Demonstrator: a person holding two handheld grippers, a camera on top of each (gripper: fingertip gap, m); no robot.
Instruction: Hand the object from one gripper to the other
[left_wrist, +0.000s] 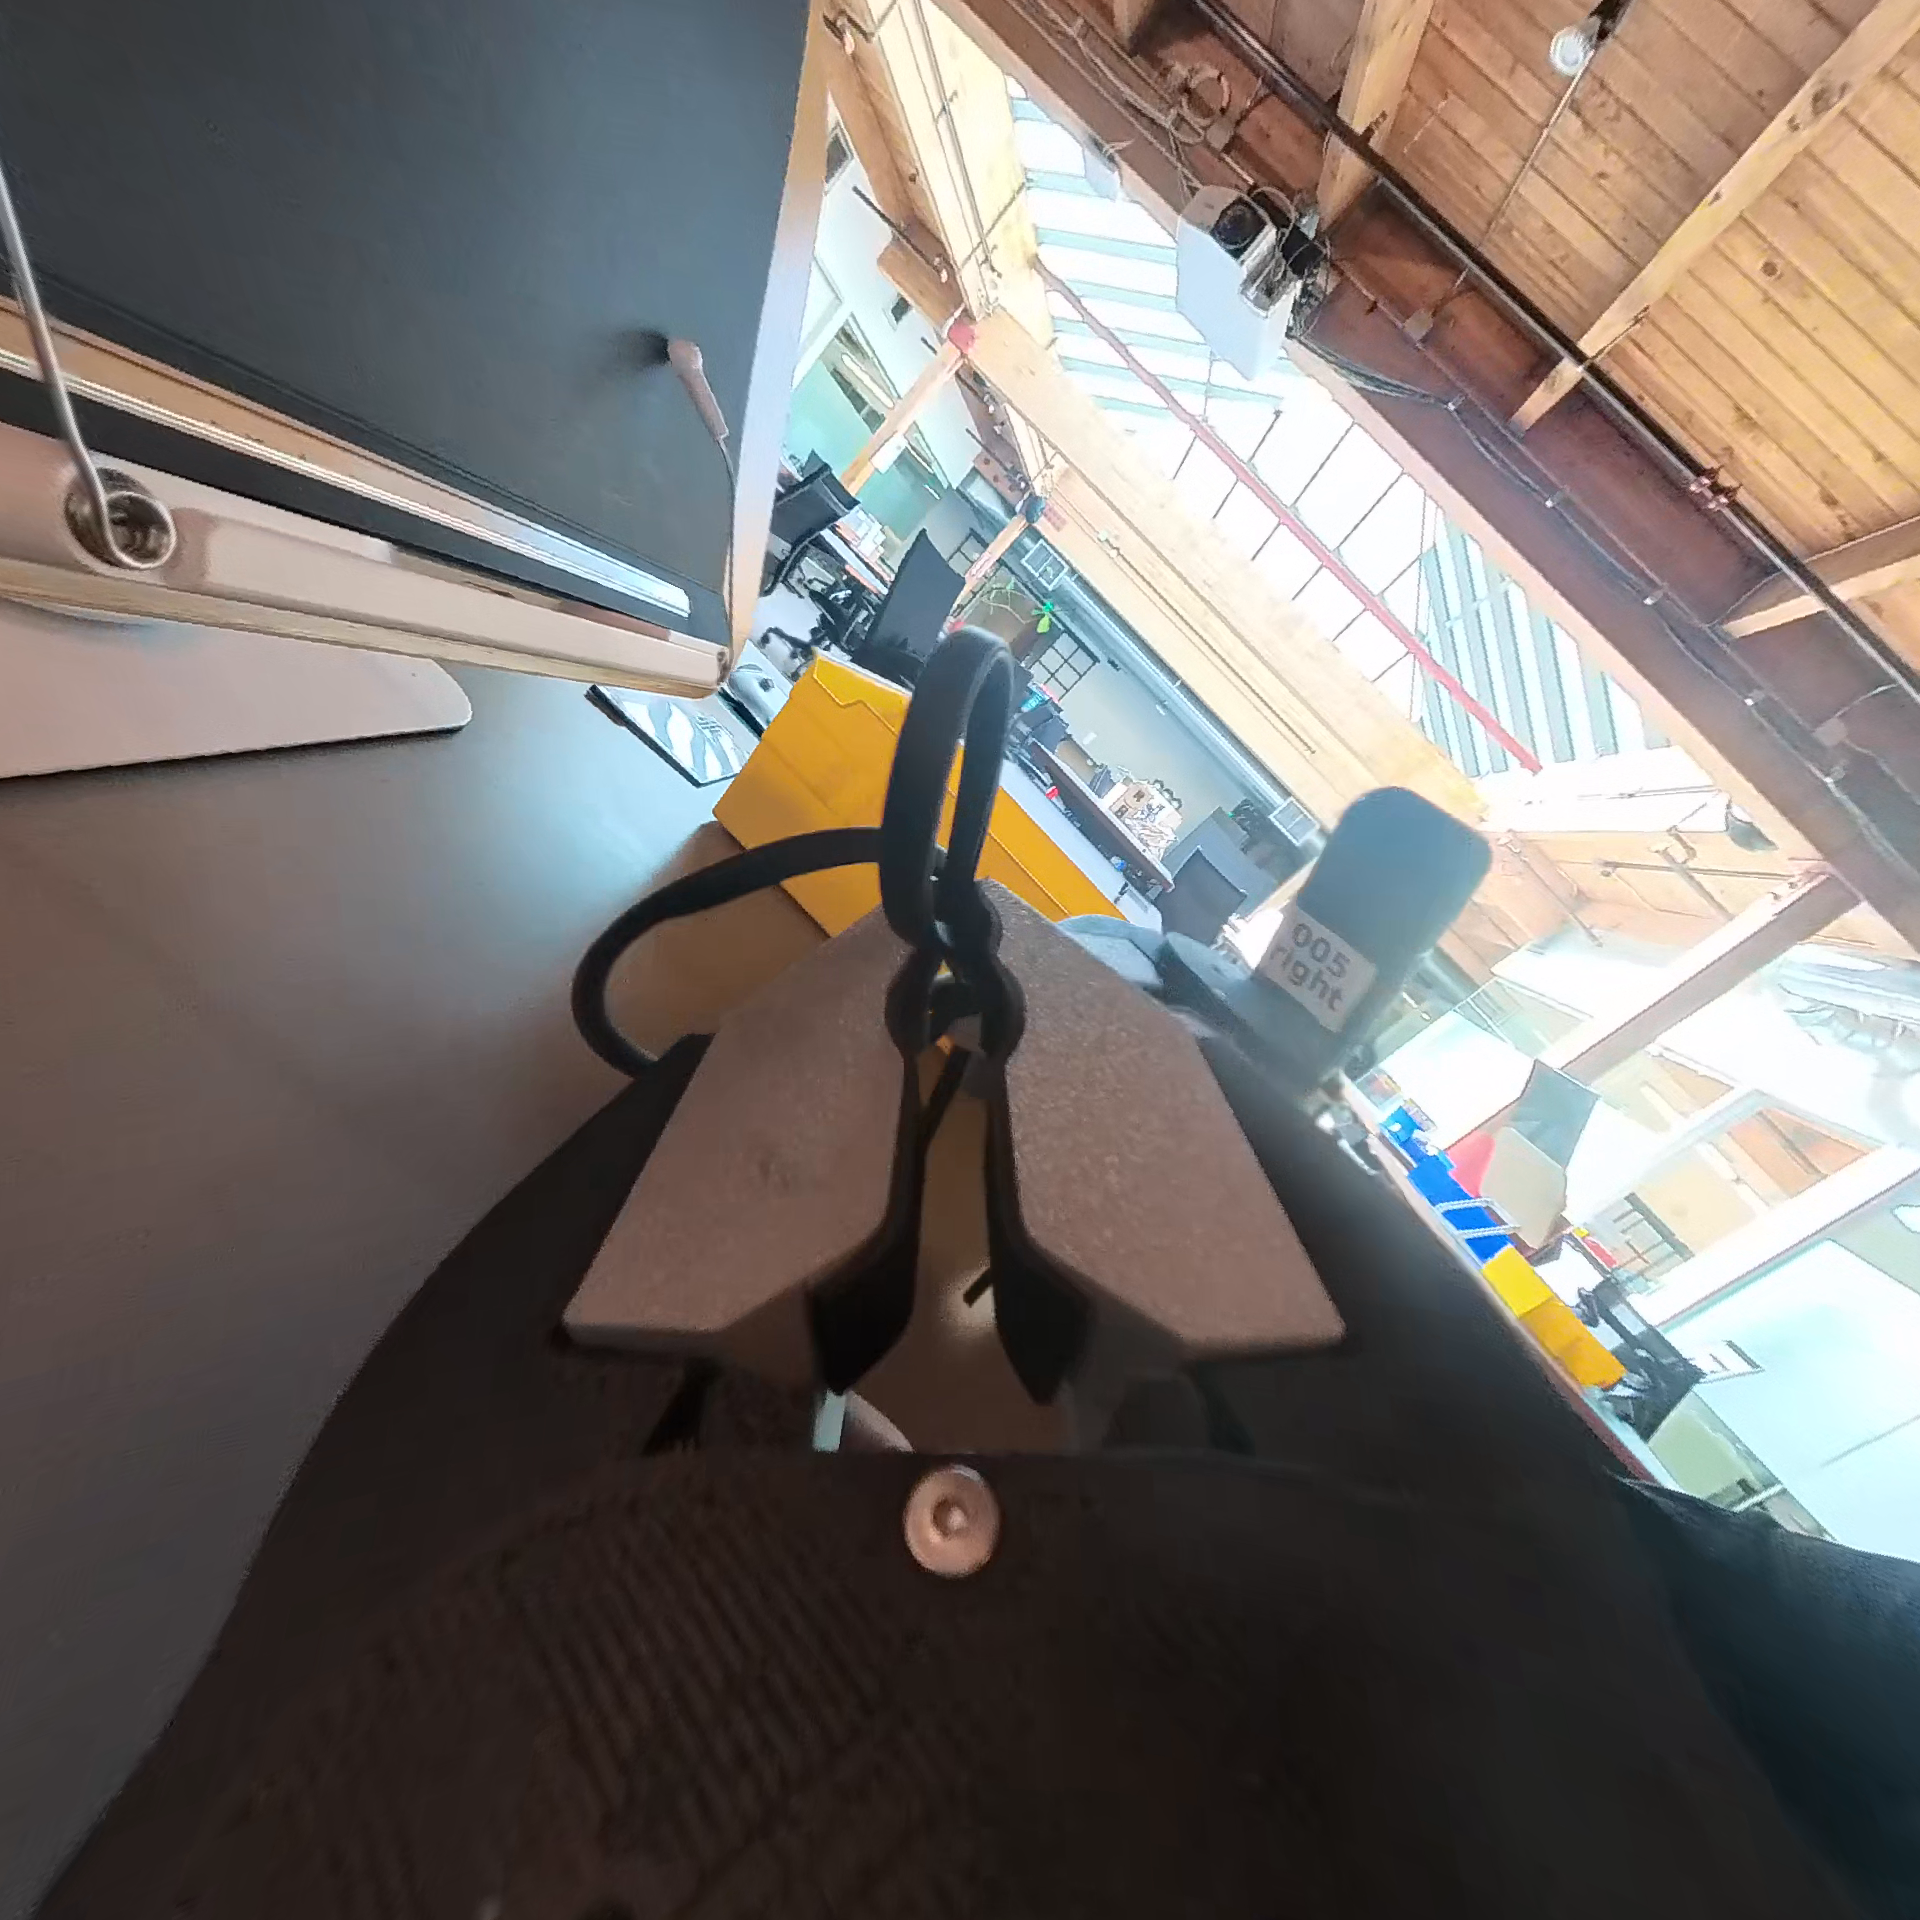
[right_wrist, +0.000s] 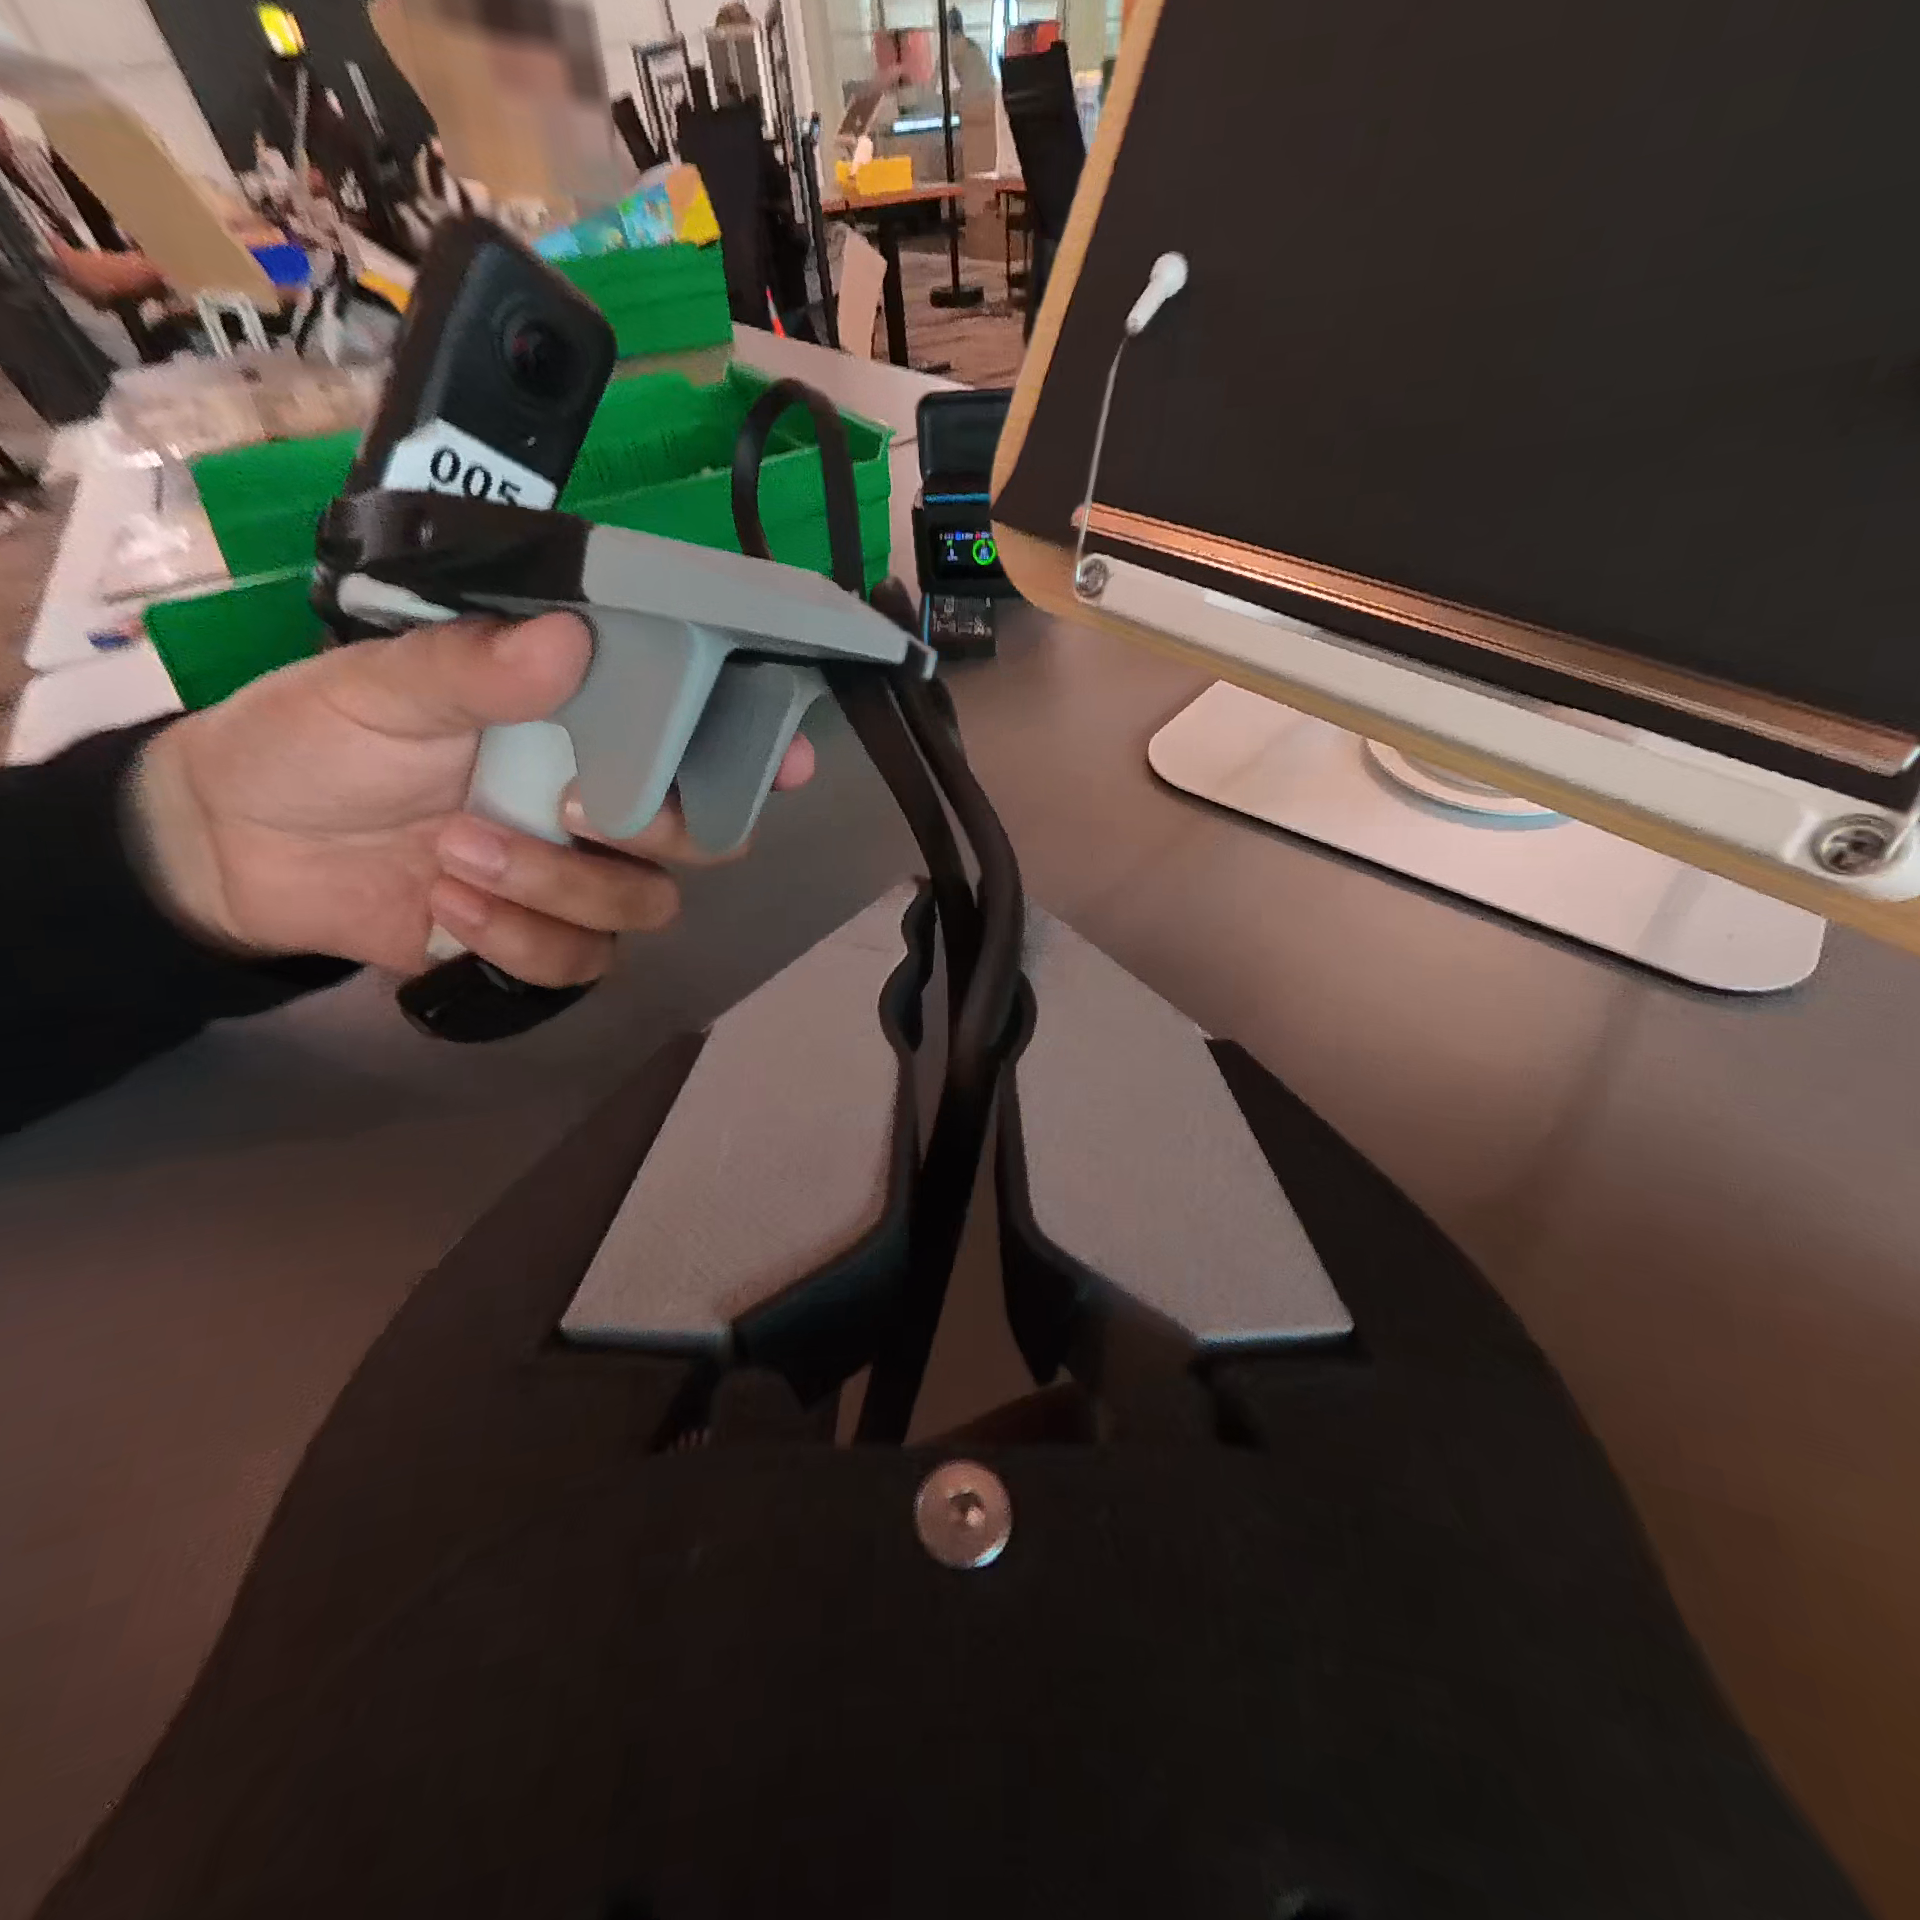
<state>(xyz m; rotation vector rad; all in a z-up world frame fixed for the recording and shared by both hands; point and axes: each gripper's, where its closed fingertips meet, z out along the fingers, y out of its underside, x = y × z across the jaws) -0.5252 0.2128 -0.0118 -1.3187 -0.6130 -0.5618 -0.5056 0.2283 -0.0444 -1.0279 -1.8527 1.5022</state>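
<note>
The black rubbery looped cord, a thin flexible band bent into long loops, is held in the air above the dark grey matte tabletop and is gripped at both ends at once. In the left wrist view the left gripper, with flat grey textured fingers and black inner pads, is pressed together on the cord near its tips; one loop stands up past the tips and another bows out to the left side. In the right wrist view the right gripper of the same grey and black build pinches a lower stretch of the same cord between its nearly closed fingers, and the strands run up from there to the left gripper farther off, which a bare hand with a dark sleeve holds by its pale grey handle. A black stick-shaped camera with a white label rides on top of that handle. Just beside the handover stands a black board with a light wood edge tilted on a white flat base, with a thin wire clip across its lower corner. Farther back on the table sits a small black device with a lit colour screen, and behind it green plastic bins.
</note>
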